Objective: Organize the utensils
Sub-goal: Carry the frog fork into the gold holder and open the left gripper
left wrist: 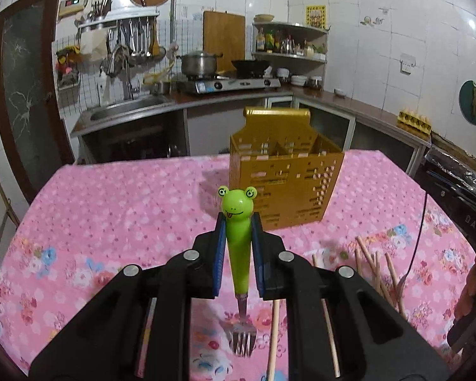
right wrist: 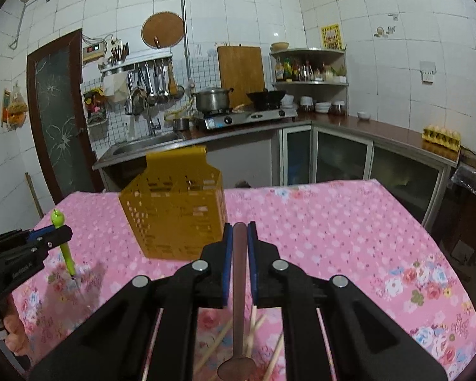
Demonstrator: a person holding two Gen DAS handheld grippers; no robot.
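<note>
Tiled kitchen, table under a pink floral cloth (left wrist: pixel 111 209) filling the lower half of both views. My left gripper (left wrist: pixel 238 222) is clamped on a fork (left wrist: pixel 239 254) by its glossy green frog-head handle, centre frame, handle up, steel tines hanging down over the cloth. My right gripper (right wrist: pixel 239 231) is pinched nearly shut on a slim brown spoon (right wrist: pixel 239 285), handle up between the blue pads, bowl at the bottom edge of frame. Gold perforated plastic utensil caddy (left wrist: pixel 285 181) stands upright on the table, centre of the left view, divided inside, just behind the frog head. Loose wooden chopsticks (left wrist: pixel 377 270) lie scattered on the cloth at lower right of the left view.
</note>
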